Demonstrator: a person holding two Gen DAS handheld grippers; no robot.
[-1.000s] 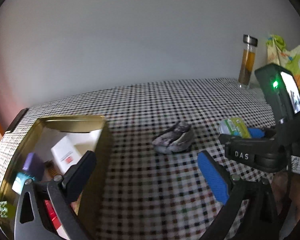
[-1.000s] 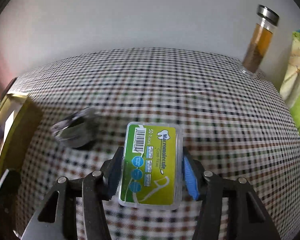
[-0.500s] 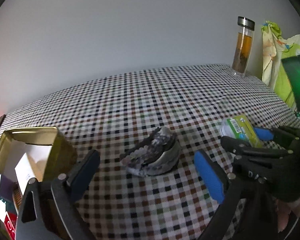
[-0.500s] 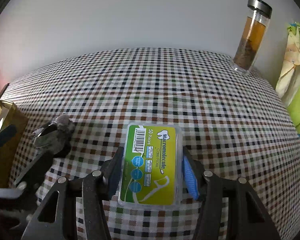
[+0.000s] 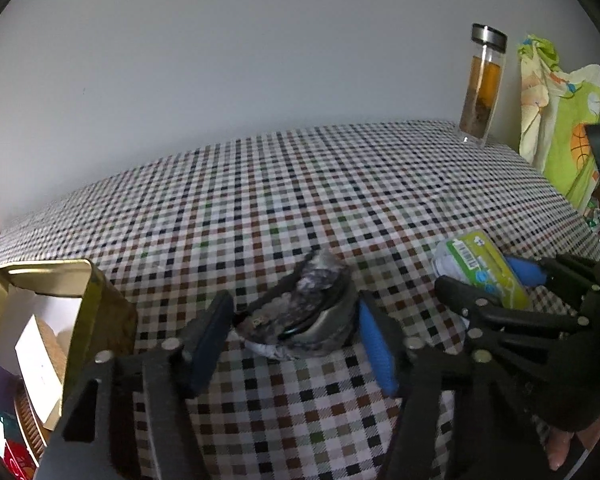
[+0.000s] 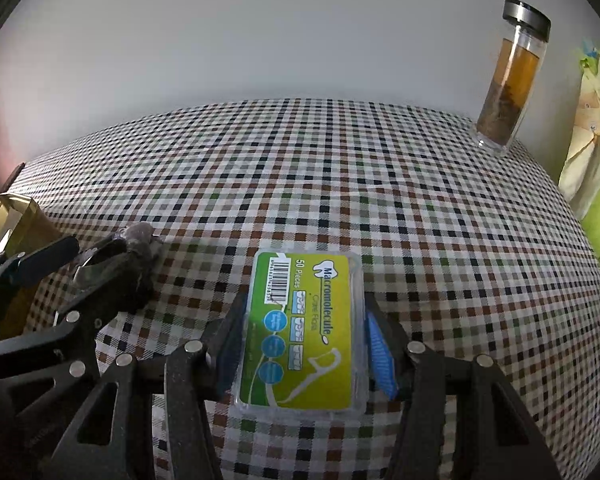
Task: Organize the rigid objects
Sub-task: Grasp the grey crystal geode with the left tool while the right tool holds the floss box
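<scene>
A grey marbled hair claw clip lies on the checked tablecloth. My left gripper is open with its fingers on either side of the clip, close to it. My right gripper is shut on a green floss-pick box and holds it level above the cloth; the box also shows in the left wrist view, to the right of the clip. The clip also shows in the right wrist view, with the left gripper around it.
An open gold tin with small boxes inside stands at the left, also seen in the right wrist view. A glass bottle of amber liquid stands at the back right by the wall. Green patterned cloth hangs at the right edge.
My left gripper has swung right from over the tin and closed in on the claw clip, which now lies between its fingers. The right gripper keeps holding the floss box almost still.
</scene>
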